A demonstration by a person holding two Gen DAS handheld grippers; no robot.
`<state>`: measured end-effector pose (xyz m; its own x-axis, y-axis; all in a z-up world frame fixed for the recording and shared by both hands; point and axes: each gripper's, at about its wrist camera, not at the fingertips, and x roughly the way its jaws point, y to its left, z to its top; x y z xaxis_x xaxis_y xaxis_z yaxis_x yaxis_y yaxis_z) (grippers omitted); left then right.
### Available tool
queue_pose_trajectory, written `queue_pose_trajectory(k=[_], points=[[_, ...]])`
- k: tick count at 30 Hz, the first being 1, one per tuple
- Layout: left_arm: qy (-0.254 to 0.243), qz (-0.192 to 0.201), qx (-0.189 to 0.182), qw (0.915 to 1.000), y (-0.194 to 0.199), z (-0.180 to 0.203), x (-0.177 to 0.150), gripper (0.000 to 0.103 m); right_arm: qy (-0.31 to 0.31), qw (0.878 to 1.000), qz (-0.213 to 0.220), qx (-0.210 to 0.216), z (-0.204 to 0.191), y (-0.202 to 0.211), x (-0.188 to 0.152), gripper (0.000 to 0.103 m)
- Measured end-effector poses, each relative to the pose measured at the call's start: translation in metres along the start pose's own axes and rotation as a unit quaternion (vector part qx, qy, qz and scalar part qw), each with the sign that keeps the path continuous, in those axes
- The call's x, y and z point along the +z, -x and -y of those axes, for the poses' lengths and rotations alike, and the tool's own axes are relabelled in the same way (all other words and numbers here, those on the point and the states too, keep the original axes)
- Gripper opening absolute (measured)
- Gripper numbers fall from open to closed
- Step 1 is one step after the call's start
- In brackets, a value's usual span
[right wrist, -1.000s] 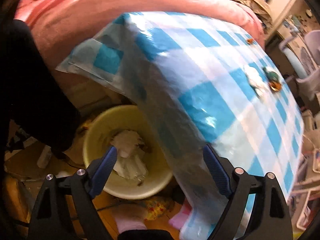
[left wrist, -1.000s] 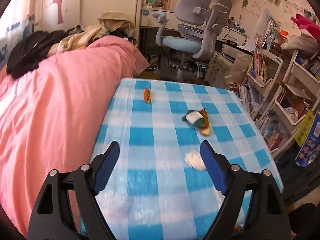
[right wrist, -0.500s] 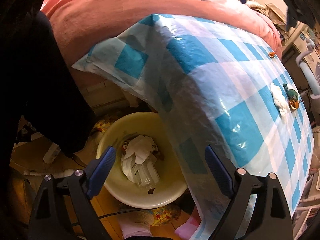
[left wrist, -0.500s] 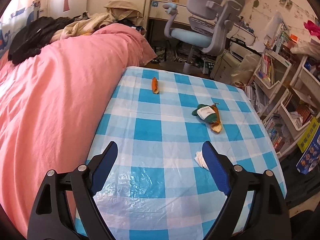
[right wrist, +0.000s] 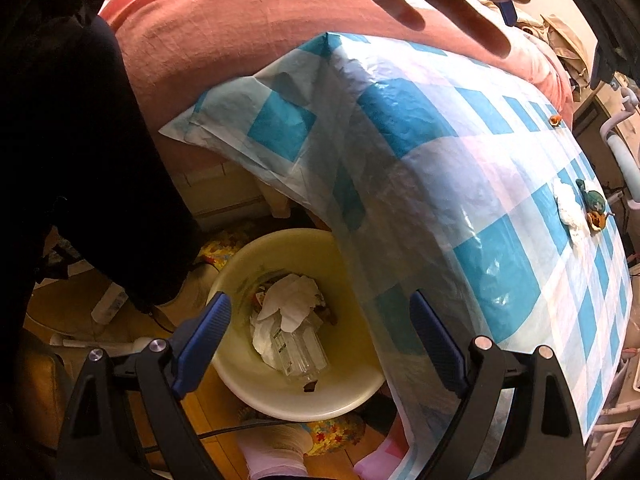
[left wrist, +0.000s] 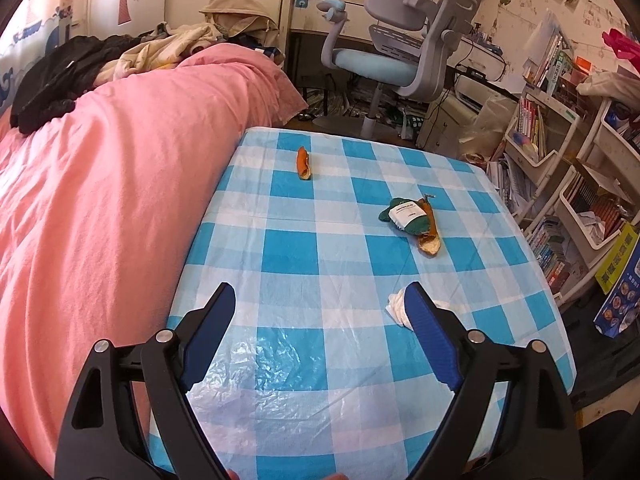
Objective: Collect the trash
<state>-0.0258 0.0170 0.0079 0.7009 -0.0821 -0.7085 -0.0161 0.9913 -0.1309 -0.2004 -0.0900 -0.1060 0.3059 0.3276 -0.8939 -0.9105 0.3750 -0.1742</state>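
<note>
Both the left gripper [left wrist: 320, 308] and right gripper [right wrist: 320, 312] gape empty; the crumpled white tissue wad [left wrist: 396, 307] at lower right, probably soft and light, wants pinching across its middle.

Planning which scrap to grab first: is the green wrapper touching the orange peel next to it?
Touching. In the left wrist view the green wrapper lies against the orange peel, overlapping its edge with no checked cloth visible between them.

The left tongs [left wrist: 320, 296] have sunk toward the checked tablecloth [left wrist: 288, 256], nearer the crumpled tissue [left wrist: 396, 307].
</note>
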Motion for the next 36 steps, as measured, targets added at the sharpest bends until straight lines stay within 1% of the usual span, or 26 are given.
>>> queue_pose_trajectory(k=[26, 36], points=[[-0.003, -0.009, 0.002, 0.9999, -0.0053, 0.0015, -0.0031, 0.083, 0.016, 1.0, 0.003, -0.001, -0.0047, -0.0024, 0.0013, 0.087], [-0.004, -0.01, 0.003, 0.9999, -0.0061, 0.0023, -0.0037, 0.083, 0.019, 1.0, 0.011, 0.0, -0.0058, -0.0017, 0.0026, 0.087]])
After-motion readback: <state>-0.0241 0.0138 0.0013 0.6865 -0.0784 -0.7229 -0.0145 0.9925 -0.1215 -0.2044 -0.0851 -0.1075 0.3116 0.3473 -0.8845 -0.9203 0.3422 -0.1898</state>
